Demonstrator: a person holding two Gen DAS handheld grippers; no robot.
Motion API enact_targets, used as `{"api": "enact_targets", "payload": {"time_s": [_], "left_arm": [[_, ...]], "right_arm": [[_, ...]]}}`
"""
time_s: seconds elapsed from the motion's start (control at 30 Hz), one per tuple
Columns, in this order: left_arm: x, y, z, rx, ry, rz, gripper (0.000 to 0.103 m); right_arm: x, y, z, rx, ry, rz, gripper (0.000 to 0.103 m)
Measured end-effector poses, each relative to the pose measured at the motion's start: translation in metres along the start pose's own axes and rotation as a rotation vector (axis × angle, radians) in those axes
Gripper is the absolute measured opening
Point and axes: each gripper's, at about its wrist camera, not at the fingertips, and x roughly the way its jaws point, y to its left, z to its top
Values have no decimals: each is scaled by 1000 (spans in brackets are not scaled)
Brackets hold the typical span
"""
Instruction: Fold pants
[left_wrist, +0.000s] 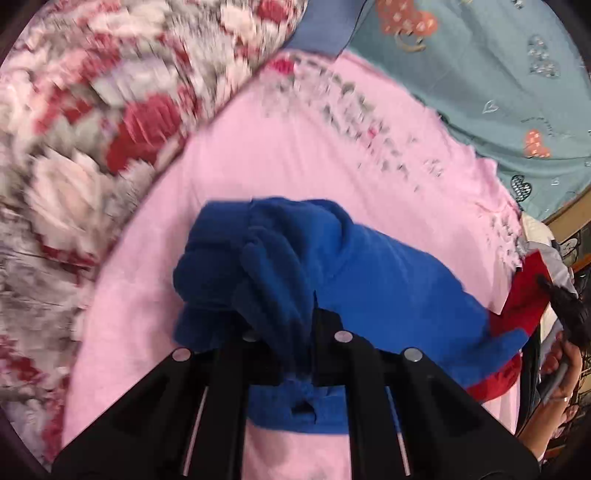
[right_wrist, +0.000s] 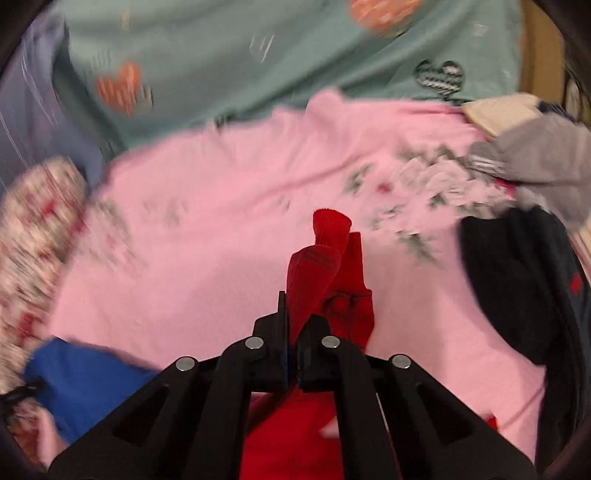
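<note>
A pink blanket (left_wrist: 258, 177) spreads beneath both grippers. The blue-and-red pants (left_wrist: 388, 273) lie bunched ahead of the left gripper (left_wrist: 291, 332), which pinches their blue fabric; the right gripper (right_wrist: 293, 332) is clamped on a red leg end (right_wrist: 325, 258).

Motion blur smears the floral quilt (left_wrist: 92, 122) and the print on the pink sheet (left_wrist: 295, 155). Blue fabric (left_wrist: 280, 258) bunches over the left gripper (left_wrist: 286, 332) and hides its fingertips. At the right edge, a hand (left_wrist: 561, 365) is cut off.
</note>
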Motion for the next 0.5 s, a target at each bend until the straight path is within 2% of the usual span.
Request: {"api": "enact_targets", "payload": {"time_s": [0.07,0.13,0.2,0.27,0.33,0.4,0.43,0.47,0.5], "left_arm": [[-18,3,-4,16,-20,-7,8],[-18,5,-14,31,12,-24,9],[-3,1,-28,65,81,-9,9],[23,-3,-45,125,135,65,10],[43,-1,-56,130,173,113,12],[39,-3,-56,152,145,128,15],[32,-4,-54,158,125,143,21],[27,-3,-54,159,115,154,25],[18,-2,-52,166,95,167,29]], "right_arm": [[-55,-30,-18,62,-41,78,3],[-88,-55,-50,88,-44,97,3],[-93,-80,-82,144,13,86,3],[-78,-106,-120,195,88,55,4],[-53,-123,-153,250,188,29,6],[-55,-126,-161,272,151,69,14],[-57,-122,-157,251,164,63,17],[-61,-117,-151,220,172,46,25],[-65,-115,-147,198,169,19,40]]}}
